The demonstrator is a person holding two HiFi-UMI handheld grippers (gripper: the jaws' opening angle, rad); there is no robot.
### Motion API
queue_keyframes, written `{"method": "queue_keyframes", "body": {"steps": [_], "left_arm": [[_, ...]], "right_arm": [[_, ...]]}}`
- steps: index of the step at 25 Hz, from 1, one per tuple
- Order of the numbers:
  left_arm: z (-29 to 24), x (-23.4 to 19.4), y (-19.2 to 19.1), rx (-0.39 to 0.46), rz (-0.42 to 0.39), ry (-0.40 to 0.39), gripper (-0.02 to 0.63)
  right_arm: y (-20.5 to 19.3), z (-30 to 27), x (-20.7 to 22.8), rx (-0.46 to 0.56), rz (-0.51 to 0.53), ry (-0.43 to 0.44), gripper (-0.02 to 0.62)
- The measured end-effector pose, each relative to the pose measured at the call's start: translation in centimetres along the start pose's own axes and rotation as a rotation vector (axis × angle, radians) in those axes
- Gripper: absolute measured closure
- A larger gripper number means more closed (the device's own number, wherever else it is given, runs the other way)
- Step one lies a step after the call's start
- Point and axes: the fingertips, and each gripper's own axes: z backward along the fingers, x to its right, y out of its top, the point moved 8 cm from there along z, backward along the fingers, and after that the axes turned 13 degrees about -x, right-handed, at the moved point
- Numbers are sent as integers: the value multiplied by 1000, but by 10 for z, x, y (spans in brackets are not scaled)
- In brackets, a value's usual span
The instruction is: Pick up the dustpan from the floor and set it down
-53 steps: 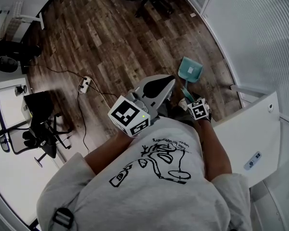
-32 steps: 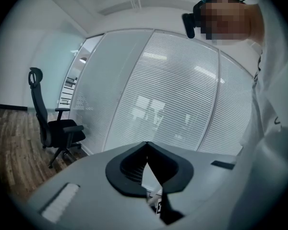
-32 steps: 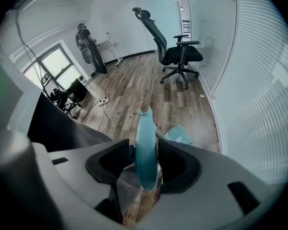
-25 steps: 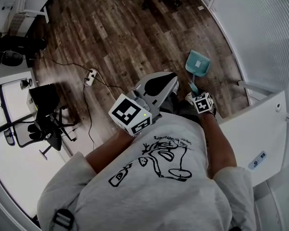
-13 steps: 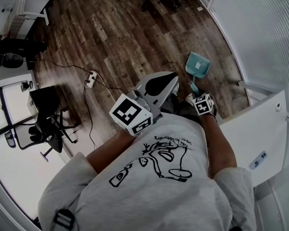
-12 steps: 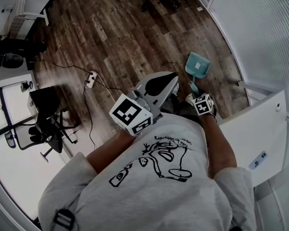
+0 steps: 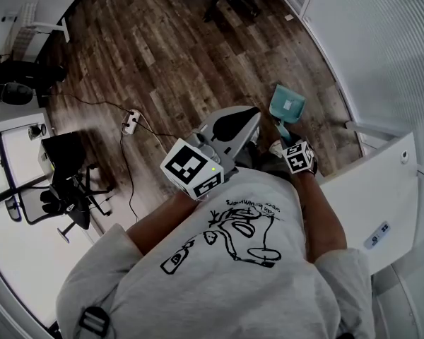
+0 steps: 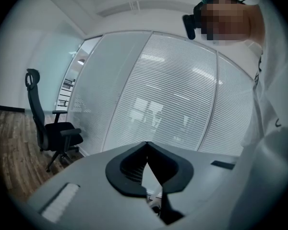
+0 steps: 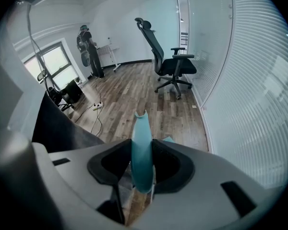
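Observation:
A teal dustpan lies over the wooden floor close to the glass wall, its handle running back toward me. My right gripper is shut on that handle. In the right gripper view the teal handle stands upright between the black pads, and a corner of the pan shows past them. My left gripper is held level in front of my chest, away from the dustpan. Its jaws meet at the tips with nothing between them.
A glass wall with blinds runs along the right, with a white cabinet beside my right arm. A power strip with cable lies on the floor at left. Office chairs stand about, and a person stands far back.
Little differs: the right gripper keeps its hold on the dustpan handle in nearly the same place, and the head view has shifted slightly. The left gripper has stayed still.

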Motion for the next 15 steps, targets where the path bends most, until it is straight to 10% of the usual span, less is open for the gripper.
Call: {"method": "queue_keyframes", "body": {"steps": [15], "left_arm": [[-13, 3, 12, 24, -15, -32, 604]], "right_arm": [[-2, 34, 6, 56, -18, 15, 468]]}}
